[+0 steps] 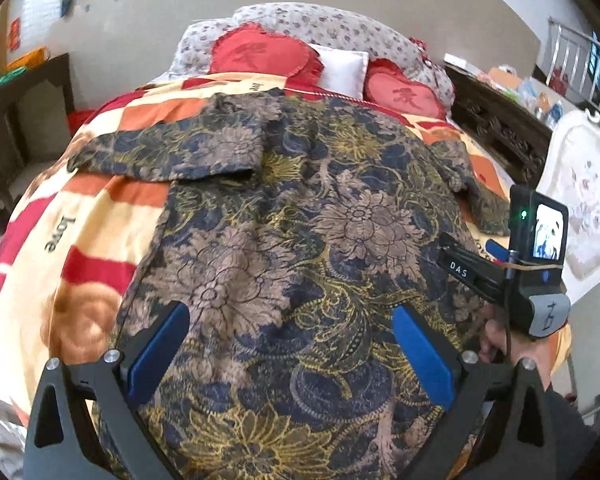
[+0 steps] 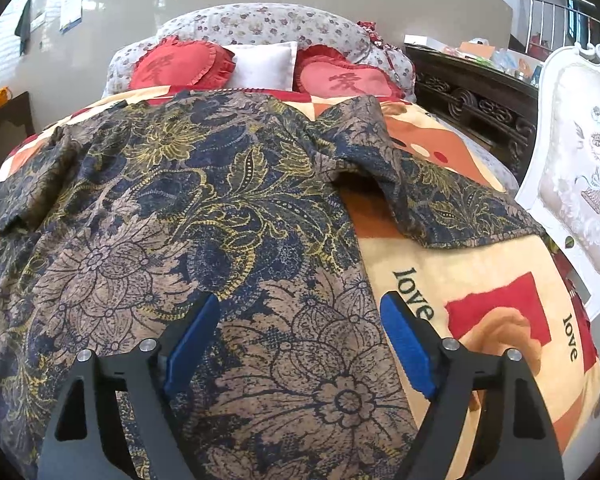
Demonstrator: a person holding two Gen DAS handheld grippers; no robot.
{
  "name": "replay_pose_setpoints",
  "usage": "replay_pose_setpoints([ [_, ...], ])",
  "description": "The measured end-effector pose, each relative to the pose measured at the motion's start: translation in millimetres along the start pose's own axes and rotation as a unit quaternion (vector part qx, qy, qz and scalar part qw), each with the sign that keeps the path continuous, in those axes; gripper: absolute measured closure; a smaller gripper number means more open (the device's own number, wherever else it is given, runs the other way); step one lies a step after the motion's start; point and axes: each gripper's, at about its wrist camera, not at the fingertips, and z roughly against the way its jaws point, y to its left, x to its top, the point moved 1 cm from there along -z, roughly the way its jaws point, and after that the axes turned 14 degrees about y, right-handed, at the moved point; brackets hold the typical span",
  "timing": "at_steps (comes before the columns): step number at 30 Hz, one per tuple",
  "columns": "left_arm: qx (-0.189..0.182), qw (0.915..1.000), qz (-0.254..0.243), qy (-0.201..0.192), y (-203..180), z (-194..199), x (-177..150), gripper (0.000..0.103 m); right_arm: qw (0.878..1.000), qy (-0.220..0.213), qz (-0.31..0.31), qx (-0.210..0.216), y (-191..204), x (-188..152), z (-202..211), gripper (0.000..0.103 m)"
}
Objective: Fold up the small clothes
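Fabric filled both wrist views: a dark navy short-sleeved shirt with a tan and mustard floral print (image 1: 300, 216) lay spread flat on a cream, orange and red fleece blanket printed with the word "love" (image 1: 80, 224), which covered the bed. In the left wrist view the shirt ran from 6 o'clock up toward 12 o'clock, one sleeve (image 1: 172, 152) stretched out toward 10 o'clock and the other sleeve toward 3 o'clock.

The left gripper (image 1: 290, 344) was released, its two blue-padded fingers (image 1: 158, 354) spread wide above the lower part of the shirt and holding nothing. Whether the pads touched the cloth could not be told. At 3 o'clock in that view a hand (image 1: 516, 344) held the other tool, which carried a small lit screen.

The right gripper (image 2: 300, 340) also stood released, jaws wide apart. Its left blue pad (image 2: 192, 344) was over the shirt (image 2: 180, 216), and its right blue pad (image 2: 408, 346) was over the blanket (image 2: 480, 280) just beside the shirt's side edge. The nearer sleeve (image 2: 440, 200) lay toward 2 o'clock.

At 12 o'clock, beyond the collar, two red heart-shaped frilled cushions (image 2: 180, 66) flanked a white square pillow (image 2: 264, 64) against a flower-print bolster (image 2: 260, 24). A dark carved wooden cabinet (image 2: 476, 108) stood at 2 o'clock, and a white ornate chair back (image 2: 580, 184) at 3 o'clock.
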Motion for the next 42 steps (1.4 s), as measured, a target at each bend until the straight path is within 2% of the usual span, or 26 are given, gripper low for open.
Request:
replay_pose_setpoints([
  [15,-0.002,0.9998,-0.005,-0.018,-4,3,-17,0.0,0.999,0.0,0.016,-0.033,9,2,1,0.007],
  [25,-0.027,0.9994,-0.015,-0.013,-10,0,-27,0.0,0.999,0.002,0.019,-0.043,11,1,0,0.007],
  [34,0.001,0.9989,-0.015,-0.045,-10,1,-26,0.0,0.999,0.007,0.016,-0.039,9,0,-4,0.007],
  [38,-0.007,0.9991,-0.018,-0.039,-10,-5,-25,0.0,0.999,0.0,0.005,-0.033,5,0,-2,0.007],
  [42,-0.032,0.999,-0.012,-0.028,-11,-13,-23,0.0,1.0,0.0,-0.006,-0.03,0,0,-1,0.007],
])
